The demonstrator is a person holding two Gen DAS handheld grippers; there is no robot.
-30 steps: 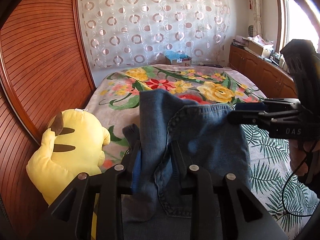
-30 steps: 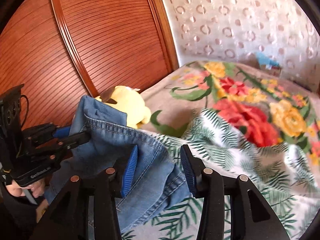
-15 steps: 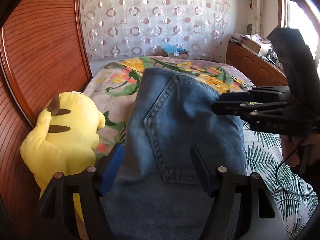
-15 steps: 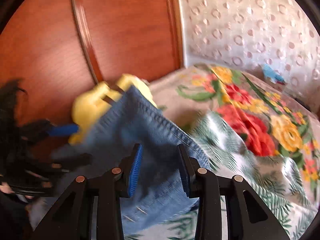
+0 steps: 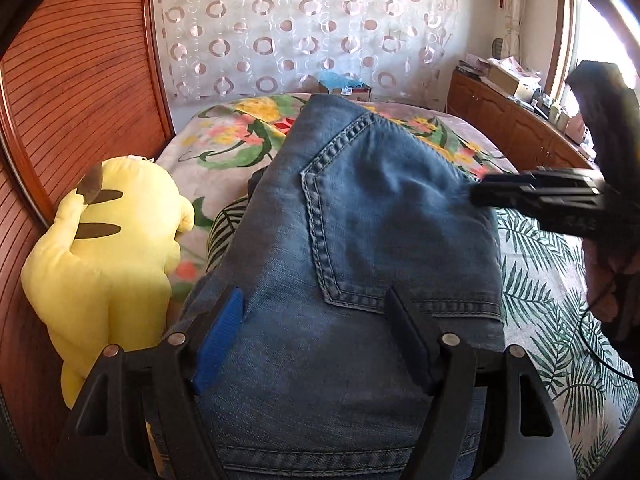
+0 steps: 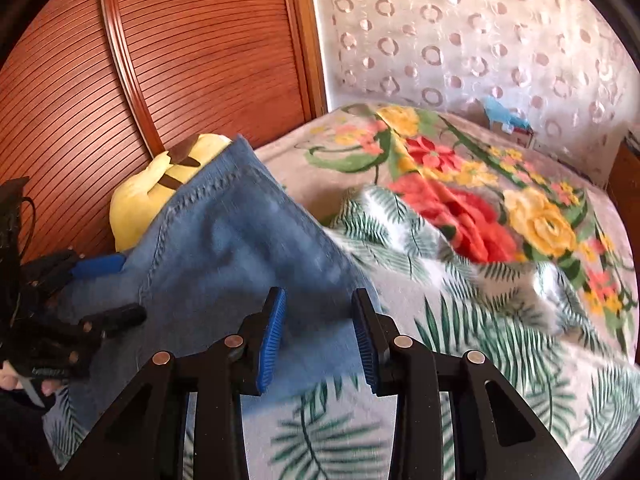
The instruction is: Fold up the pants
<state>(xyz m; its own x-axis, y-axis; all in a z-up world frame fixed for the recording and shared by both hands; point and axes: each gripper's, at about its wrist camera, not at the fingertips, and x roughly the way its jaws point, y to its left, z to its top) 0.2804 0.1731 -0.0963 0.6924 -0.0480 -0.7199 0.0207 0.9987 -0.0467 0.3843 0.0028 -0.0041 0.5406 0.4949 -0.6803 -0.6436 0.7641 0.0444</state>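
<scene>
While the pants lie spread on the bed, both pairs of jaws stand apart over the denim.

Pants (image 5: 372,240): blue denim, back pocket facing up, lying on the bed between the yellow plush toy and the leaf-print cover; the far end rises as a hump toward the curtain.

Left gripper (image 5: 316,336): jaws set wide, with the denim running between and under them; the pocket's lower point sits just ahead of the gap. Blue pad on the left side and dark pad on the right side both stand clear of a pinch; nothing is clamped.

Right gripper (image 6: 318,336): jaws partly apart and opening, the near corner of the pants lying in the gap between the blue pads; the pads do not press the cloth. In the left wrist view it reaches in from the right, its tip at the pants' right edge.

Bed (image 6: 500,208): flowered blanket farther off, leaf-print cover (image 6: 500,344) nearer, the pants' edge overlapping it.

Plush toy (image 5: 108,248): beside the pants, against the wooden headboard (image 5: 72,80).

Curtain (image 5: 304,28): ring-patterned, behind the bed.
</scene>
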